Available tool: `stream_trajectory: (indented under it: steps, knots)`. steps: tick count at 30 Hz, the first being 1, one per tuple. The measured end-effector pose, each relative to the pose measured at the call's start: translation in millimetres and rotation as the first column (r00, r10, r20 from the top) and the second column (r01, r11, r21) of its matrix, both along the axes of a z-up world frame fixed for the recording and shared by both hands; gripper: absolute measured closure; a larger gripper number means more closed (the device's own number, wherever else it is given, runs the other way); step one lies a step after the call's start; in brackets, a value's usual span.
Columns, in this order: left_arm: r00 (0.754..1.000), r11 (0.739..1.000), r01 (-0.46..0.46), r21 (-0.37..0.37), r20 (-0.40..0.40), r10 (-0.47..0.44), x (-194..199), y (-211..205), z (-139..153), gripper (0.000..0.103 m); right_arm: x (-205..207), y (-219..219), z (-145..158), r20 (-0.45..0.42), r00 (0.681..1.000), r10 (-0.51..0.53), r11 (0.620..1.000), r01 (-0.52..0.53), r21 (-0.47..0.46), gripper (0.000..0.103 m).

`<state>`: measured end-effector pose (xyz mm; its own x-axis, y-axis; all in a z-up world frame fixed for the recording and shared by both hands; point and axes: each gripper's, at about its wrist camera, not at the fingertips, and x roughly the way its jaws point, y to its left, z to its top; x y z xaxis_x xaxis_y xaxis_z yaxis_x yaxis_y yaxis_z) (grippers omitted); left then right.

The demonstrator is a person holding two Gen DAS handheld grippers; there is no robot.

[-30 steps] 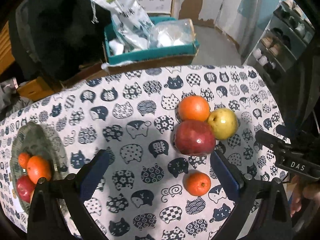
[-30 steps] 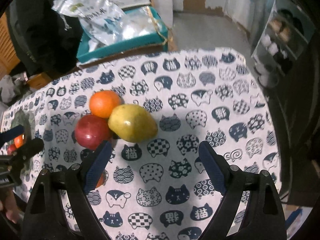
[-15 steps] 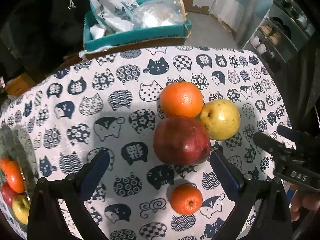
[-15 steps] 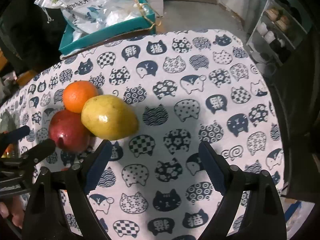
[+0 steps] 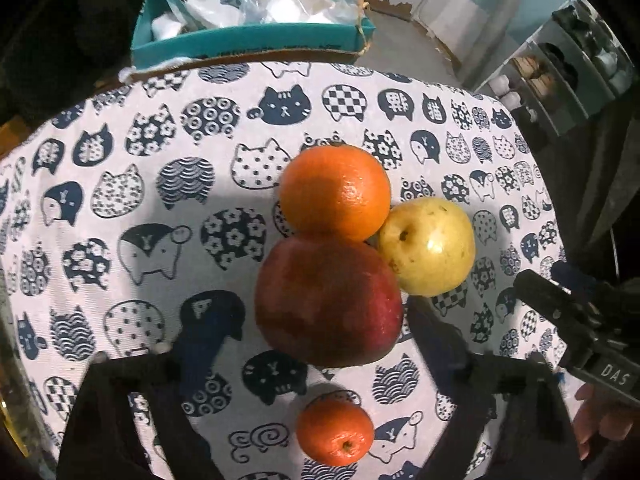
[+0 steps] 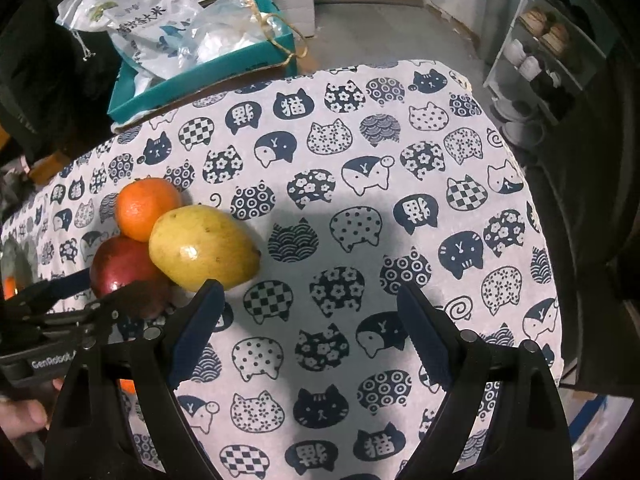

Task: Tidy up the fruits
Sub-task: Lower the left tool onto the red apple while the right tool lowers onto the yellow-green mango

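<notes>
Fruit: a large dark-red apple (image 5: 328, 300), a big round orange (image 5: 335, 192) and a yellow-green pear (image 5: 430, 246) sit bunched together, touching one another, on a white tablecloth printed with navy cat faces (image 5: 160, 184).
Small fruit: a little orange mandarin (image 5: 335, 430) lies alone on the cloth, just on the near side of the apple.
Left gripper (image 5: 316, 344): pointing steeply down over the cluster, its blue-padded jaws have just been closing in; they stand either side of the lower half of the red apple, the blurred pads beside it but not seen pressing on it.
Right gripper (image 6: 308, 320): its blue pads spread wide over bare patterned cloth, nothing between them; the left pad's tip sits just in front of the pear (image 6: 204, 248) in its own view.
From the right: the orange (image 6: 146, 208) and apple (image 6: 124, 272) show behind the pear, with the black body of the left gripper reaching in beside the apple.
Hands: fingers of a person (image 6: 20, 416) grip the left tool's handle at the frame's edge.
Background: a teal cardboard box (image 6: 200, 80) filled with white and clear plastic bags (image 6: 148, 32) stands beyond the table's far edge; grey shelving with shoes (image 6: 540, 52) stands to the right.
</notes>
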<state>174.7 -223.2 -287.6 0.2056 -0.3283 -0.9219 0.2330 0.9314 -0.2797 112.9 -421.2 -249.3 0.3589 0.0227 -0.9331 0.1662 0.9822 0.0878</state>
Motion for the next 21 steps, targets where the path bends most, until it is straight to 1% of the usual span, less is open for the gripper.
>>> stream_trajectory:
  steps: [1, 2, 8, 11, 15, 21]
  knots:
    - [1.0, 1.0, 0.009, -0.014, -0.01, -0.009, 0, -2, -2, 0.027, 0, 0, -1, -0.002, 1.0, 0.0, 1.0, 0.0, 0.001, 0.015]
    - [1.0, 1.0, 0.012, -0.012, -0.012, -0.012, 1, -3, -2, 0.027, 1, -1, -2, -0.004, 1.0, -0.001, 1.0, 0.001, 0.001, 0.015]
    - [1.0, 1.0, 0.021, 0.001, 0.008, -0.021, -1, -2, 0, 0.027, 4, 2, -5, -0.004, 1.0, 0.014, 1.0, -0.014, 0.017, 0.015]
    - [1.0, 1.0, 0.014, 0.017, 0.022, -0.014, -1, 7, 3, 0.027, 7, 7, -7, -0.003, 0.999, 0.037, 0.999, -0.037, 0.024, 0.015]
    - [0.999, 0.999, -0.008, 0.031, 0.045, 0.006, 0, 26, 9, 0.027, 11, 20, -9, 0.003, 0.996, 0.086, 0.996, -0.086, 0.036, 0.015]
    - [0.997, 0.997, -0.041, 0.06, 0.074, 0.037, 1, 55, 15, 0.027, 15, 54, -12, 0.001, 0.977, 0.215, 0.975, -0.214, 0.055, 0.015]
